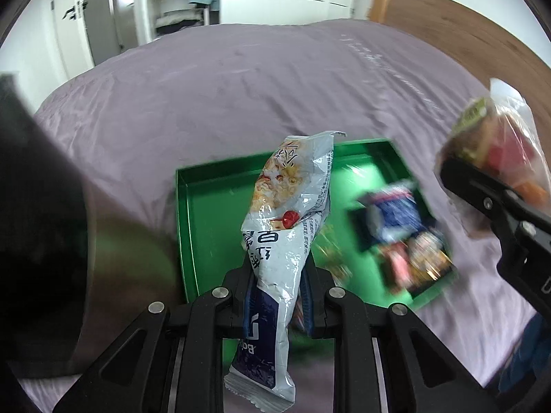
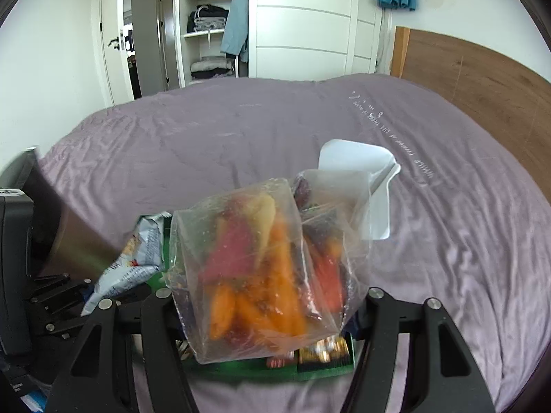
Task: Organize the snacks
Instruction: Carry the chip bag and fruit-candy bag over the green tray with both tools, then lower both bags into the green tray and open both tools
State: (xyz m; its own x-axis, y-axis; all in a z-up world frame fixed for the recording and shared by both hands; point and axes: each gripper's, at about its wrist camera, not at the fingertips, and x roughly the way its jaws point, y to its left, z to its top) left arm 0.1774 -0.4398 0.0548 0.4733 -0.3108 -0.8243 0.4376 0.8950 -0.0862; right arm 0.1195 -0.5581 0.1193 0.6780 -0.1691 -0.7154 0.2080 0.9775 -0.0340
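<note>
Left gripper [image 1: 275,296] pinches one white packet [image 1: 286,213]; right gripper [image 2: 268,309] clamps one clear bag [image 2: 261,268]. One green tray [image 1: 182,213] below; bed [image 1: 213,86] open beyond.

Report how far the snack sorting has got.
Done: a few packets, one dark blue, already lie in the green tray on the bed.
In hand: the left gripper is shut on a white and blue snack bag above the tray; the right gripper holds a clear bag of orange and red snacks.
Left: both bags still need setting down.
</note>
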